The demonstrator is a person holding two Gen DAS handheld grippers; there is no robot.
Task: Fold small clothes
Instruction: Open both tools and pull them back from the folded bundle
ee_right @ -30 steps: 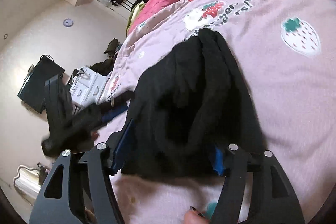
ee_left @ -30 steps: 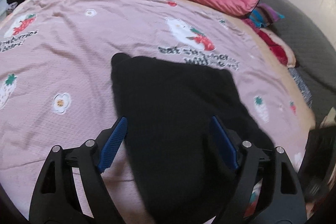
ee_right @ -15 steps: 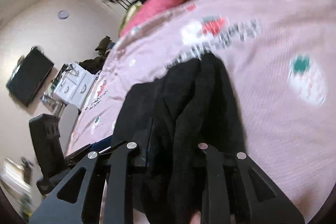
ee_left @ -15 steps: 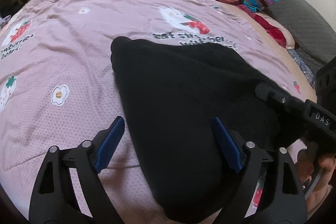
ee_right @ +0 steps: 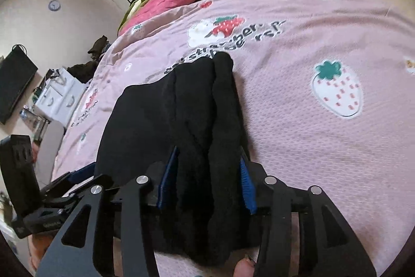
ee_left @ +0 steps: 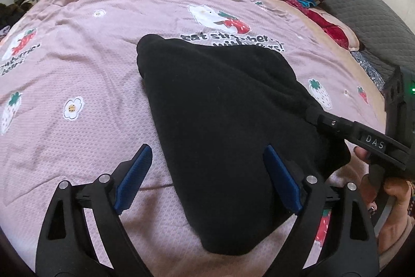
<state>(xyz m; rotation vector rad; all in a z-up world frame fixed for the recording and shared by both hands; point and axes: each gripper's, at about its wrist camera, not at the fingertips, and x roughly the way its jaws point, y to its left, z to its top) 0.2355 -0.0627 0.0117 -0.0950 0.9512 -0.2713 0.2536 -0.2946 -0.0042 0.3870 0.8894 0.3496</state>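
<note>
Black garment (ee_left: pixel 223 121) lies mid-bed on the pink sheet (ee_left: pixel 77 64), partly folded. Right gripper (ee_right: pixel 206 186) clamps its bunched edge; left gripper (ee_left: pixel 207 178) hovers spread wide, grasping nothing. Fold underway; next, probably carry that edge across and flatten.

My black fleece garment (ee_left: pixel 223 116) lies folded on the pink strawberry sheet (ee_left: pixel 77 64), its bunched thick edge between my right gripper's (ee_right: pixel 207 181) pads

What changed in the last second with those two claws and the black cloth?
The right gripper narrowed from wide open onto a bunched edge of the black cloth. The left gripper stayed open above it. The cloth stayed on the bedspread.
</note>
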